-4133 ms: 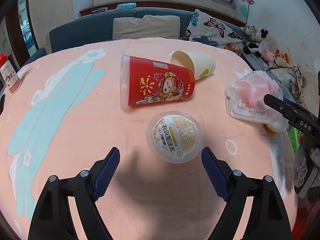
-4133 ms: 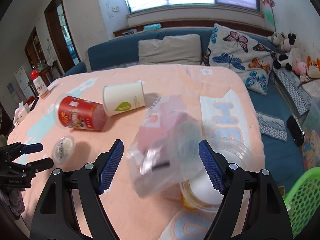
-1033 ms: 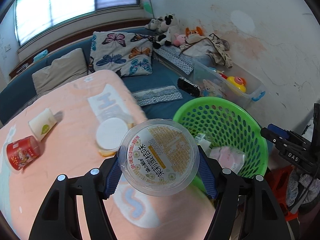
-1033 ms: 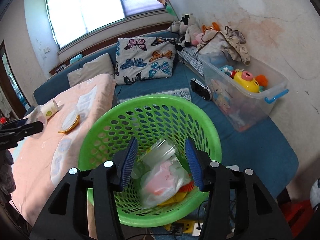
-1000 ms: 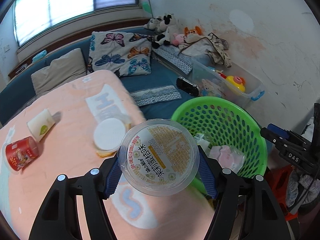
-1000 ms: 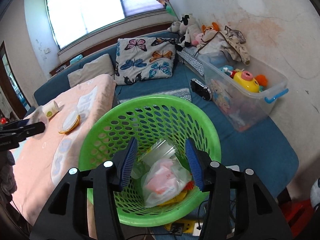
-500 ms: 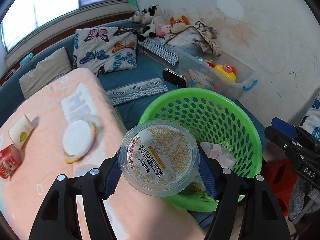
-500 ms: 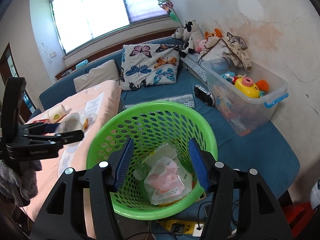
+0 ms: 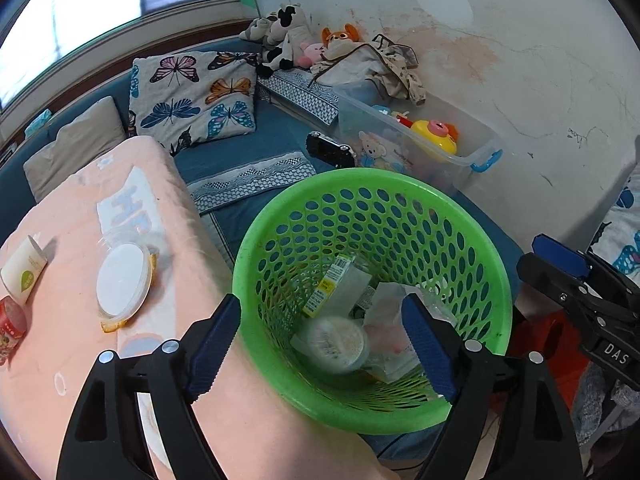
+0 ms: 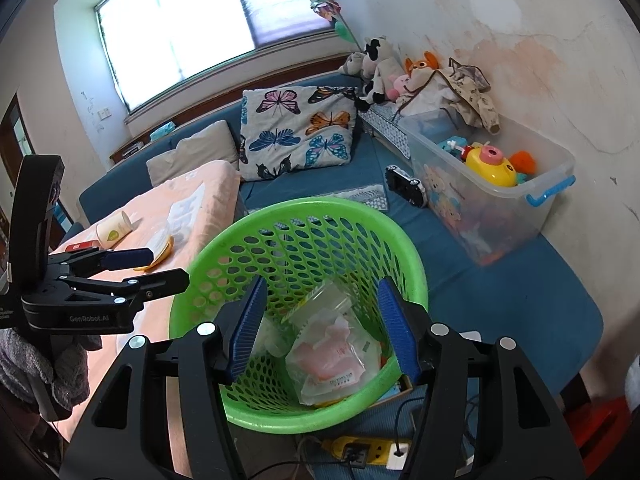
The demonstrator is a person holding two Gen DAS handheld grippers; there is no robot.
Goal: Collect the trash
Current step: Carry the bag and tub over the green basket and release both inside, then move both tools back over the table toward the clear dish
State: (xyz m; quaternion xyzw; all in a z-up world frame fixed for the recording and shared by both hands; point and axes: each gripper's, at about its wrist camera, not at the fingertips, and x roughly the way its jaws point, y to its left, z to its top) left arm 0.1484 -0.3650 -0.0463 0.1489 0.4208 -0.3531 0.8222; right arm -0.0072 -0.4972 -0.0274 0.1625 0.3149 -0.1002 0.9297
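A green mesh basket (image 9: 360, 176) stands on the floor beside the pink-covered table (image 9: 72, 360). My left gripper (image 9: 319, 301) hangs over the basket, its jaws opening with nothing pressed between them. Below it, blurred, the clear jelly cup (image 9: 334, 344) lies inside the basket among a plastic bag with pink contents (image 9: 390, 334) and wrappers. My right gripper (image 10: 322, 282) is open above the same basket (image 10: 320, 204), over the pink bag (image 10: 336, 356). On the table lie a white-lidded bowl (image 9: 122, 280), a paper cup (image 9: 22, 270) and a red cup (image 9: 10, 326).
A clear toy bin (image 10: 492, 200) stands against the wall behind the basket. A black device (image 10: 406, 186) and a butterfly pillow (image 10: 296, 136) lie on the blue sofa. A yellow power strip (image 10: 368, 448) with cables sits on the floor just in front of the basket.
My left gripper moved over the basket, opened and let go of the jelly cup, which dropped into the basket. The right gripper's jaws widened slightly and stayed over the basket.
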